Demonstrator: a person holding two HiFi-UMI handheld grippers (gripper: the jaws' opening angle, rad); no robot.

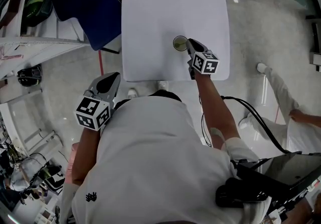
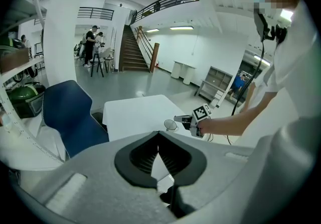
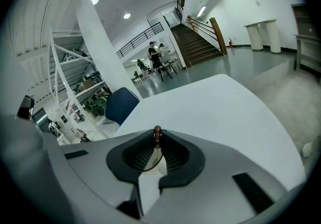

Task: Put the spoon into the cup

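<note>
A small clear cup (image 1: 179, 43) stands on the white table (image 1: 150, 12), near its front right part. My right gripper (image 1: 190, 46) sits right beside the cup, its tips at the rim. In the right gripper view its jaws are shut on a thin spoon (image 3: 157, 133) whose brown beaded handle end pokes up between the fingertips; the cup's rim (image 3: 146, 168) curves just below. The spoon's bowl is hidden. My left gripper (image 1: 111, 78) hangs off the table's near left corner, shut and holding nothing. From the left gripper view the cup (image 2: 170, 125) and the right gripper (image 2: 179, 118) show across the table.
A blue chair (image 1: 88, 2) stands at the table's far left corner, with white shelving (image 1: 30, 42) beyond it. A second person's legs (image 1: 281, 97) are on the floor to the right. A black cable (image 1: 251, 112) trails from my right arm.
</note>
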